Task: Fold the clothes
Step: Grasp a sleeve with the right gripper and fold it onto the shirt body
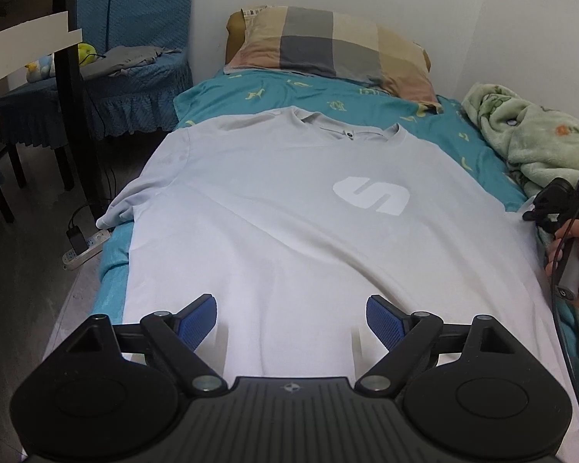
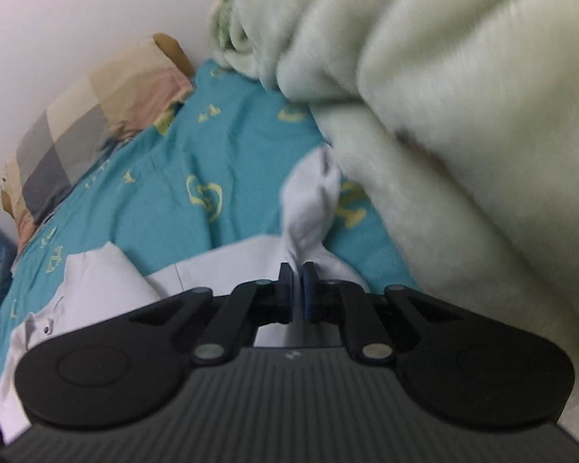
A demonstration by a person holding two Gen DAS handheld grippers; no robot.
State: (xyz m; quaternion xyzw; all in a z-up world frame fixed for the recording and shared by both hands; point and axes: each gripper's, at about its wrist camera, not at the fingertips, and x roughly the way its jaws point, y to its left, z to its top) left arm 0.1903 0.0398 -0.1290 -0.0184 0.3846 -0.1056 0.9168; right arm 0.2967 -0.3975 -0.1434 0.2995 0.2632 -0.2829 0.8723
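Note:
A pale grey T-shirt [image 1: 274, 208] with a white logo lies spread face up on the teal bed sheet [image 1: 328, 96], collar toward the pillow. My left gripper [image 1: 291, 310] hovers open over the shirt's lower part, blue pads wide apart with only flat cloth beneath. In the right wrist view my right gripper [image 2: 298, 281] is shut on the shirt's right sleeve [image 2: 308, 200], which bunches up beyond the pads. The hand holding the right gripper [image 1: 571, 266] shows at the right edge of the left wrist view.
A checked pillow [image 1: 328, 46] lies at the head of the bed against the wall. A fluffy pale green blanket [image 2: 463, 96] is heaped along the bed's right side, close to the sleeve. Left of the bed stand a blue-covered chair [image 1: 108, 85] and a power strip [image 1: 85, 247] on the floor.

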